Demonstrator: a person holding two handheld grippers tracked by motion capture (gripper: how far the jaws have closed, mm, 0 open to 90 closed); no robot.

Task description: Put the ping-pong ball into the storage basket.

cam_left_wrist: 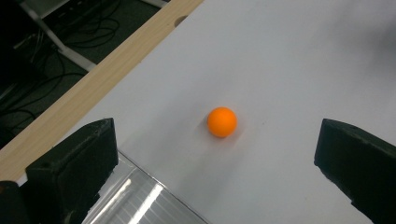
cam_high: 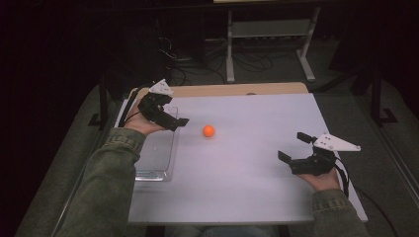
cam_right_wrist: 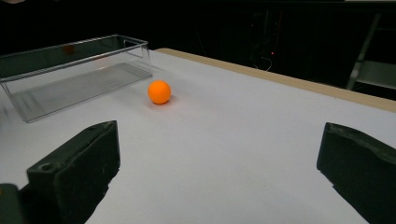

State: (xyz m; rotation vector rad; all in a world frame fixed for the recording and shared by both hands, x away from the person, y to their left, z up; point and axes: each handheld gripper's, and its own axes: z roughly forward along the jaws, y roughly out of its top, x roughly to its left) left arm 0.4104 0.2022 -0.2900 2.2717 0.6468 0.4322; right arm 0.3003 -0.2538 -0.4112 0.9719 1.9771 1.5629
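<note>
A dim lab or test room, set up for recording.

You sit at a white-topped table (cam_high: 247,163) with a bare wooden strip along its far edge, standing on a grey floor in a room left mostly dark. Behind it, loose black cables (cam_high: 197,64) sprawl across the floor around the legs of a white metal frame (cam_high: 269,34) with a shelf, the kind of stand that carries equipment. The walls and corners fade into black, with no household furniture or shop goods around you, only bare work surfaces and wiring.
</note>
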